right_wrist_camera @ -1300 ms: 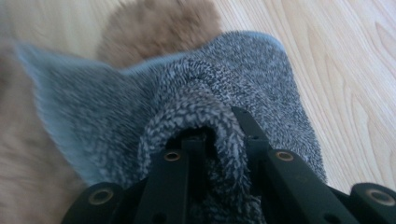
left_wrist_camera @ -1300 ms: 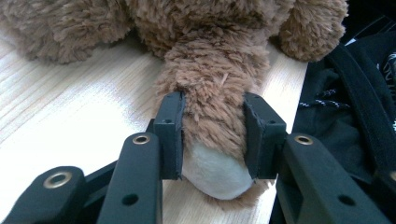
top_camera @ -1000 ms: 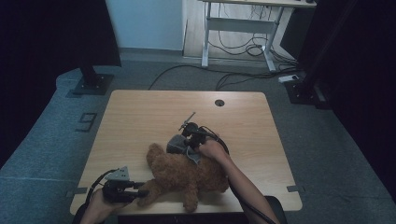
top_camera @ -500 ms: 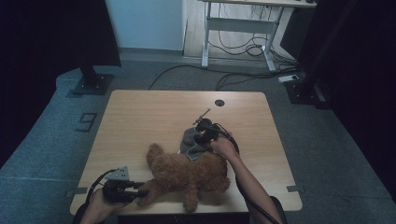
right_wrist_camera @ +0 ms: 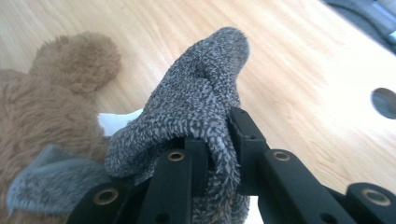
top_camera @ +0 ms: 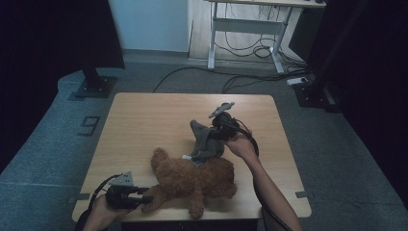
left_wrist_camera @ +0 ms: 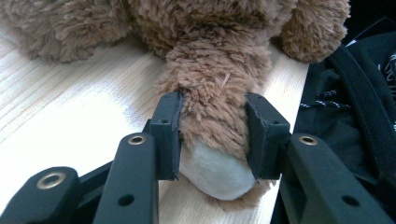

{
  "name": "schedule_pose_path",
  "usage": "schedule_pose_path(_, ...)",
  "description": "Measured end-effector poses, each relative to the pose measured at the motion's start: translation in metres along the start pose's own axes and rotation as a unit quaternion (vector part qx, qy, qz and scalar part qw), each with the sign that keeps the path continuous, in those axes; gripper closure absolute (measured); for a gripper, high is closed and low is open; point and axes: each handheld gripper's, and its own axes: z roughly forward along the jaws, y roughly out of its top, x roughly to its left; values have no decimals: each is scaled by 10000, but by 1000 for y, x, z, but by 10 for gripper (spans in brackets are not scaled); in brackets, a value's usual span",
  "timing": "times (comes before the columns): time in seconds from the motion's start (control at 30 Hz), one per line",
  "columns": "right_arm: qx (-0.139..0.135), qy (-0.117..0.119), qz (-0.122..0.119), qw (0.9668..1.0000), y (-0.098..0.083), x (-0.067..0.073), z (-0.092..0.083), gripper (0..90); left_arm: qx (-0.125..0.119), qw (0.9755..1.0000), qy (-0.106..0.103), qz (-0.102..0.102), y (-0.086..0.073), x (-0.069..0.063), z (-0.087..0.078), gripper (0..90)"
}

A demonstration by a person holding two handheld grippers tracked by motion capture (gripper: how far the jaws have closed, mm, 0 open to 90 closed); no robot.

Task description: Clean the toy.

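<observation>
A brown teddy bear (top_camera: 192, 180) lies on the wooden table (top_camera: 144, 120) near its front edge. My left gripper (top_camera: 144, 198) is shut on one of the bear's legs (left_wrist_camera: 215, 93), with the pads (left_wrist_camera: 170, 135) pressed into the fur just above the white sole (left_wrist_camera: 215, 175). Its jaws have just eased open a little, and the leg is still between them. My right gripper (top_camera: 216, 131) is shut on a grey knitted garment (top_camera: 204, 142) and holds it lifted above the bear's back. In the right gripper view the grey knit (right_wrist_camera: 196, 98) bunches up over the jaws, with a white label (right_wrist_camera: 116, 122) behind it.
A round cable hole (right_wrist_camera: 385, 101) is in the tabletop beyond the right gripper. The person's dark clothing (left_wrist_camera: 355, 93) is at the table's front edge. On the floor behind stand a black stand base (top_camera: 94, 86) and a desk frame (top_camera: 245, 33) with cables.
My right gripper has risen and moved away toward the far right with the grey garment, stretching it up off the bear. The left gripper and the bear have stayed in place.
</observation>
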Motion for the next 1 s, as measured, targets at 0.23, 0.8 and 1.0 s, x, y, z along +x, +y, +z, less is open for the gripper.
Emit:
schedule_pose_path(0.23,-260,-190,227,9992,-11,-13,-32,795,1,10000,-6,-10,0,0,0,591)
schedule_pose_path(0.8,-637,-822,666,9923,-50,-40,-109,799,1,10000,-28,-35,0,1,0,591)
schedule_pose_path(1.0,-622,-1033,784,9896,-75,-44,-130,799,3,10000,-34,-36,0,1,0,591)
